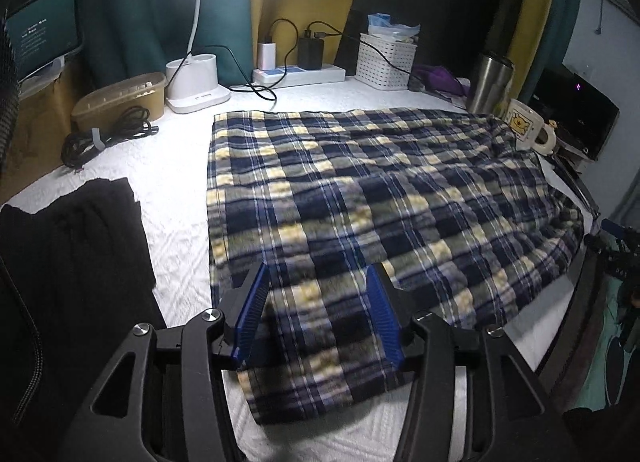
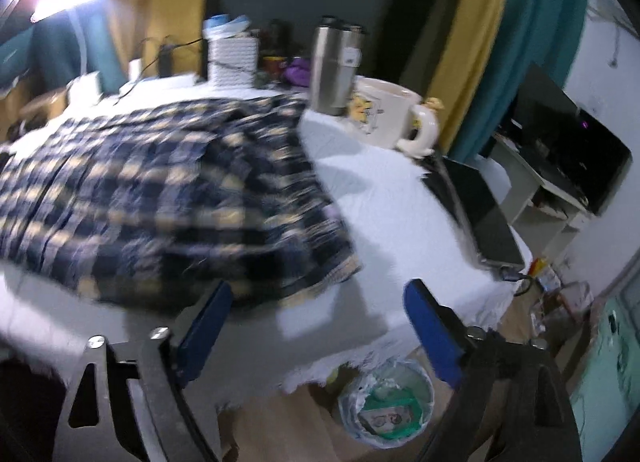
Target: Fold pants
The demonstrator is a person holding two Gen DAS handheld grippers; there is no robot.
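Navy, cream and grey plaid pants [image 1: 360, 198] lie spread flat on a white-covered table [image 1: 176, 190]. My left gripper [image 1: 318, 282] is open with blue pads, hovering just above the near edge of the pants; nothing is between the pads. In the right wrist view the pants [image 2: 160, 190] fill the left half, blurred by motion. My right gripper [image 2: 320, 298] is open and empty, above the table's front right edge, just right of the pants' near corner.
Black cloth [image 1: 68, 254] lies at the left. At the back stand a lamp base [image 1: 196, 82], power strip [image 1: 300, 72], white basket [image 1: 384, 58], steel tumbler [image 2: 334, 66] and cream mug [image 2: 388, 114]. A dark tablet [image 2: 476, 210] lies at the right edge; a bin [image 2: 386, 402] sits below.
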